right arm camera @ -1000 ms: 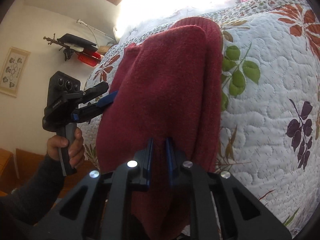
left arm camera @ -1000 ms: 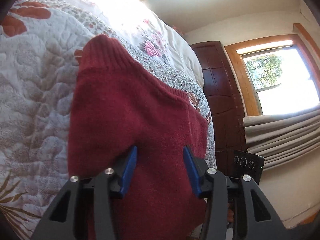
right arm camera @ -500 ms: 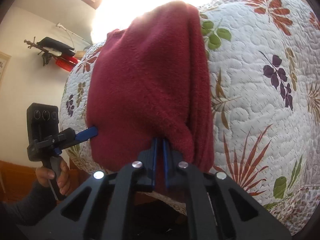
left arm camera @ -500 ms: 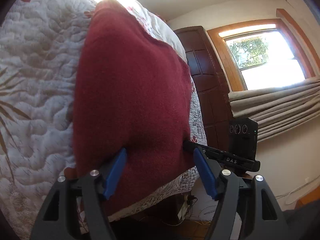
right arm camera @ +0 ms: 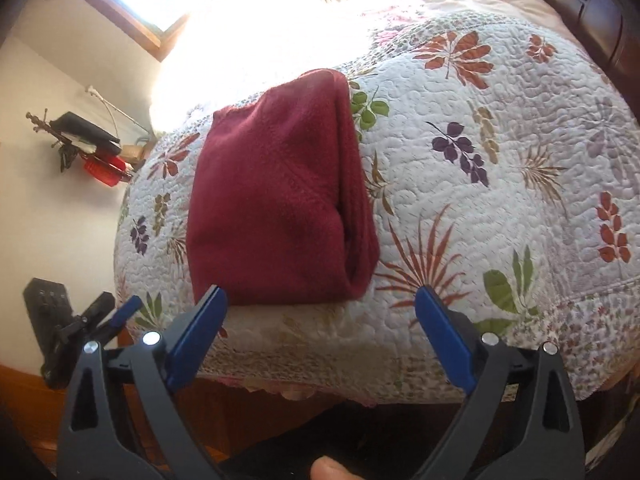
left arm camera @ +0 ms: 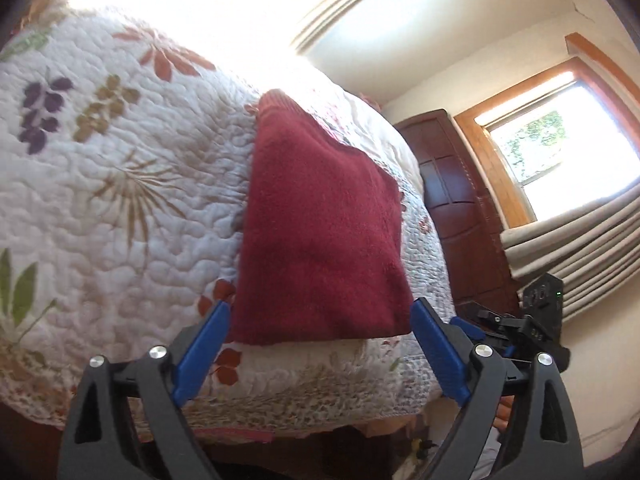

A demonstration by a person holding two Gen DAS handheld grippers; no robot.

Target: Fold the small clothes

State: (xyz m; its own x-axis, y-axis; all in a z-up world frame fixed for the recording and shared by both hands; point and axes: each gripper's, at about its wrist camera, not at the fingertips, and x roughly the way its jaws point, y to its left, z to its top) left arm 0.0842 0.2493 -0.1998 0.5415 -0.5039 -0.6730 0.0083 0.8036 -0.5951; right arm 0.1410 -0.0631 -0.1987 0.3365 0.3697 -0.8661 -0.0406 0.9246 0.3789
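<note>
sweater (left arm camera: 320, 232), dark red knit, lies folded into a rough rectangle on the quilt (left arm camera: 120, 208), directly ahead of both grippers and near the bed edge closest to them. left gripper (left arm camera: 320, 344) stands with its jaws spread wide and holds nothing; the near hem of the sweater sits just beyond and between its blue pads (left arm camera: 202, 354), apart from them as far as the view shows. right gripper (right arm camera: 320, 340) is likewise wide and empty, with the garment's near edge just past its fingertips and shifted toward its left finger. in the right wrist view the sweater (right arm camera: 276, 208) shows a thick rolled fold along the side toward that gripper's right, and a diagonal seam crosses its top face. in the left wrist view a ribbed band marks the far end of the garment. the quilt (right arm camera: 500, 160) is white, stitched, printed with red, green, purple and tan leaves, and drapes over the bed edge below both grippers. each gripper is seen from the other's camera: the right one (left arm camera: 520, 332) low to the right of the left gripper, the left one (right arm camera: 80, 328) low to the left of the right gripper; their jaw state cannot be read from those views. a fingertip (right arm camera: 332, 468) shows at the bottom edge under the right gripper. a window (left arm camera: 560, 152) with folded shade stands to the far right of the left gripper.
</note>
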